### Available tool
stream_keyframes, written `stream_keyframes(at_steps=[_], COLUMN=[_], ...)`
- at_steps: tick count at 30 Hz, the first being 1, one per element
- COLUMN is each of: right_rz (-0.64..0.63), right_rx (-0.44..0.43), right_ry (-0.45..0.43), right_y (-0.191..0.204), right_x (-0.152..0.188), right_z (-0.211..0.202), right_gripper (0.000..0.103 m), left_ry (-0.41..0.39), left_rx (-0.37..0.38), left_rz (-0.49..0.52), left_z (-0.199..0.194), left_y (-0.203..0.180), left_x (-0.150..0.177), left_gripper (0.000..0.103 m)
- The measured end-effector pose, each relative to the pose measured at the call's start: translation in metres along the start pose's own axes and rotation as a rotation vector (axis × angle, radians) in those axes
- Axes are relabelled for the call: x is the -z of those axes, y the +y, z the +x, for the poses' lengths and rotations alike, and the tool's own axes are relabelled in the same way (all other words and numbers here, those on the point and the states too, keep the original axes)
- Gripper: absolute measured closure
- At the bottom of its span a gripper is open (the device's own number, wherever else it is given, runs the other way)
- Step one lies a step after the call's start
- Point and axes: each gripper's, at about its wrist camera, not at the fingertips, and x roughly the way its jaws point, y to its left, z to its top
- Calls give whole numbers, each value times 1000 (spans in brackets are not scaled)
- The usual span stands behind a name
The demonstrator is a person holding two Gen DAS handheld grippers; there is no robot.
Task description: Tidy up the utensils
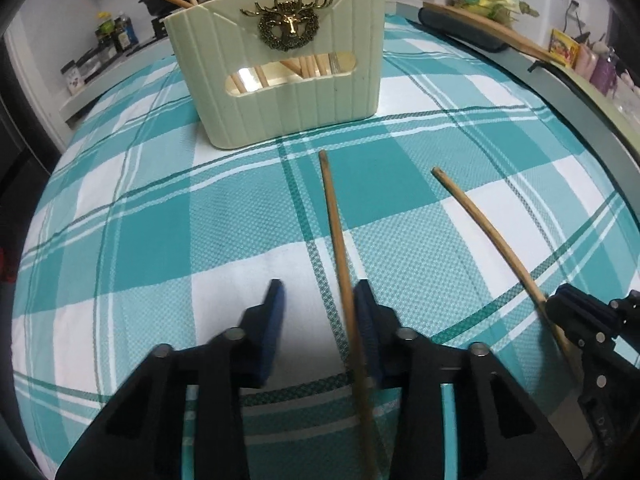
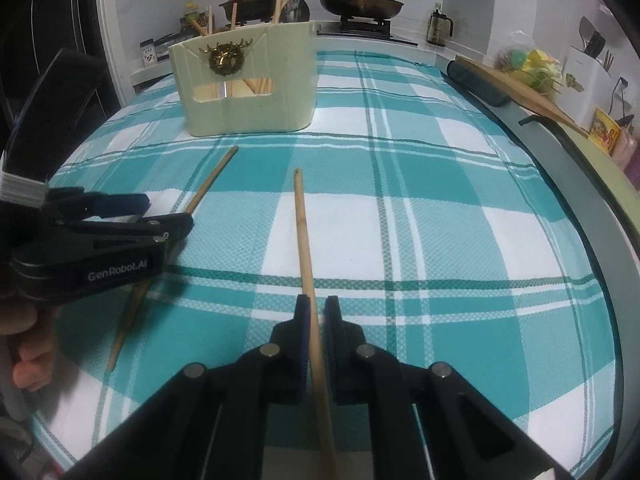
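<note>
Nearest the lens, the right gripper (image 2: 316,312) has its jaws closed on a wooden chopstick (image 2: 306,256), whose long axis runs straight ahead from the fingers toward the far side of the checked tablecloth (image 2: 460,240). To its left, the left gripper (image 1: 320,304) has a second chopstick (image 1: 338,240) between its jaws; that stick touches the right-hand finger (image 1: 366,308) while the left-hand finger stands clear of it, so the jaws are not yet clamped. Both sticks point roughly toward the cream holder (image 1: 276,92) with a deer emblem, which stands at the far end of the cloth and already holds several chopsticks upright. Seen from the right wrist, the holder lies ahead and to the left, so the left gripper looks the nearer one. Behind it, a stove carries a pan (image 2: 360,4).
</note>
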Motion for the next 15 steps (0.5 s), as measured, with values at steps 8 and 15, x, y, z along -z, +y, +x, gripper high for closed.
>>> stream_keyframes(at_steps=[8,15], right_rz=[59,102], right_rx=[-17,-34], right_ry=[-12,-29], right_y=[-15,-24], right_x=[4,7], right_z=[-3,-14], right_gripper=[95,78], left_ry=[-5,-25], left_rx=[66,132], left_rz=[-71,-177], left_z=[-29,-69], left_y=[24,53], left_x=[42,85], left_gripper=[99,85])
